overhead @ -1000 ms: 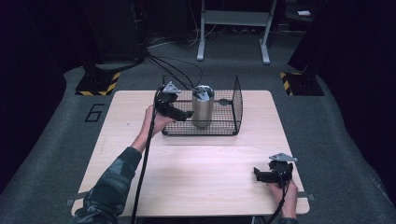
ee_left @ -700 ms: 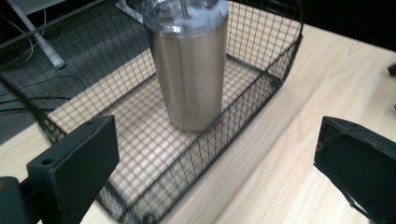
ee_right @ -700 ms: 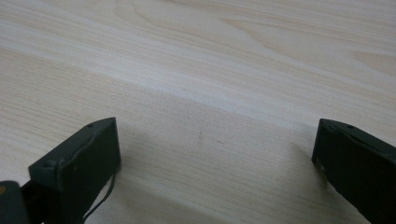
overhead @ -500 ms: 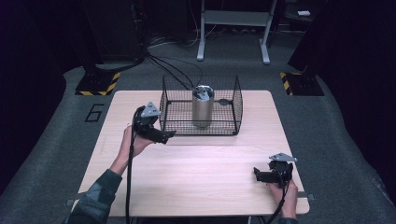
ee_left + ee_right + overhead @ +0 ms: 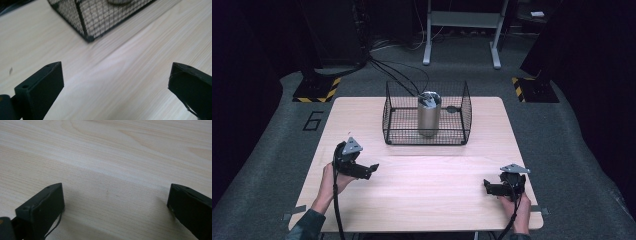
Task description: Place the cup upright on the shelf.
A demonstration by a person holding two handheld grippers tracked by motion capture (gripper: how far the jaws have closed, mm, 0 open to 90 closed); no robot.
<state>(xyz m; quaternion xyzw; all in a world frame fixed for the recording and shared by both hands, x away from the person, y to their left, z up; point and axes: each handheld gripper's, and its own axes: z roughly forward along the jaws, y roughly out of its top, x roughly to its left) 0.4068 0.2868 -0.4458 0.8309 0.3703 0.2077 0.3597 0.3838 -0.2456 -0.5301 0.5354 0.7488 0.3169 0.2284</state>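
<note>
Standing on a grey carpeted floor (image 5: pixel 272 150) in a dark room, a pale wooden table (image 5: pixel 422 175) is seen from above, with its grain running across it. Two yellow-and-black striped bases (image 5: pixel 314 90) are set on the floor beyond its far corners, black cables (image 5: pixel 397 75) trail toward the far edge, and the grey legs of a stand (image 5: pixel 462 35) are seen behind.

A black wire basket (image 5: pixel 427 135) is placed at the middle of the table's far half. A metal can (image 5: pixel 429 114) is stood upright inside it, near the middle, its long axis vertical and its top facing up.

The left gripper (image 5: pixel 367 171) is held over the near left part of the table, well apart from the basket and pointed toward the right. In the left gripper view its jaws are spread wide with nothing between them, and a corner of the basket (image 5: pixel 87 37) is seen ahead.

The right gripper (image 5: pixel 490 187) is held low at the near right, pointed to the left. Its jaws are likewise spread wide over bare wood.
</note>
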